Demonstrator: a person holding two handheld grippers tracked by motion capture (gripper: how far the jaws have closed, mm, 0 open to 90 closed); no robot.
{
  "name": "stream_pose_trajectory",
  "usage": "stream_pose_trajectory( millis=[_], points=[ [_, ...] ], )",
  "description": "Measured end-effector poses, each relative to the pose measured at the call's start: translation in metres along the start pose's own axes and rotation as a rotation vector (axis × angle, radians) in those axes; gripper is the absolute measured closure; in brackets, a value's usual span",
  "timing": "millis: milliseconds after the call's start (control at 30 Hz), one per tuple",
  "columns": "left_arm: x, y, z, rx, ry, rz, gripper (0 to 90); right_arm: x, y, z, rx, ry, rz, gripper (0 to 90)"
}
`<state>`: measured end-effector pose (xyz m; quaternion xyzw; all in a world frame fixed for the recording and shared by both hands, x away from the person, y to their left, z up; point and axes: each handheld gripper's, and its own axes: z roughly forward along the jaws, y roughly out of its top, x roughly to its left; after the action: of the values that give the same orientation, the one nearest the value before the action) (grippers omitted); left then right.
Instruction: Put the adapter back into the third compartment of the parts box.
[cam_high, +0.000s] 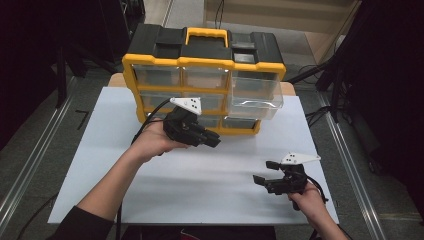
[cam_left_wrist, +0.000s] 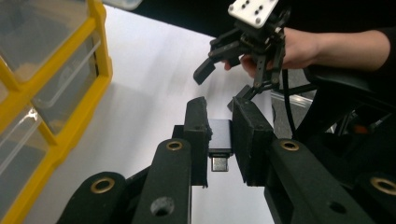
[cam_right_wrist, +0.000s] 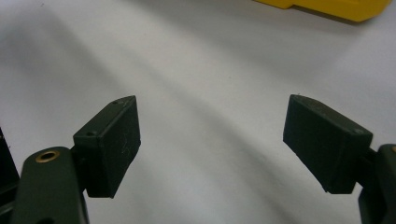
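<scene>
A yellow and black drawer organizer (cam_high: 202, 65) stands at the back of the white table (cam_high: 200, 175). One clear drawer (cam_high: 255, 97) on its right side is pulled out. My left gripper (cam_high: 212, 140) hovers in front of the organizer's bottom row, shut on a small grey USB adapter (cam_left_wrist: 219, 140) whose metal plug points back toward the camera. My right gripper (cam_high: 265, 172) rests low over the table's front right, open, with nothing between its pads (cam_right_wrist: 112, 140). It also appears far off in the left gripper view, as the right gripper (cam_left_wrist: 219, 60).
The organizer's yellow frame (cam_left_wrist: 60, 112) and clear drawer fronts run along the left of the left gripper view. A yellow corner (cam_right_wrist: 336, 7) shows at the top of the right gripper view. Dark floor and metal rails flank the table.
</scene>
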<state>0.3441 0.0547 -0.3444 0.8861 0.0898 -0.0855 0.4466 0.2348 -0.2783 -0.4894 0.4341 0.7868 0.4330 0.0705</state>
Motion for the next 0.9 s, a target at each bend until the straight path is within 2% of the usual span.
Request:
stream_pose_trajectory(
  millis=[267,433,900],
  points=[
    [0.0,0.011,-0.008,-0.014,-0.012,-0.012,77.7,0.0,0.0,-0.001,-0.002,0.006,-0.003,17.1],
    [0.0,0.019,-0.011,0.006,0.007,-0.014,77.7,0.0,0.0,-0.001,-0.001,0.009,-0.003,17.1],
    [-0.001,0.045,-0.026,0.018,0.035,-0.001,77.7,0.0,0.0,-0.002,-0.013,0.004,-0.003,17.1]
  ],
)
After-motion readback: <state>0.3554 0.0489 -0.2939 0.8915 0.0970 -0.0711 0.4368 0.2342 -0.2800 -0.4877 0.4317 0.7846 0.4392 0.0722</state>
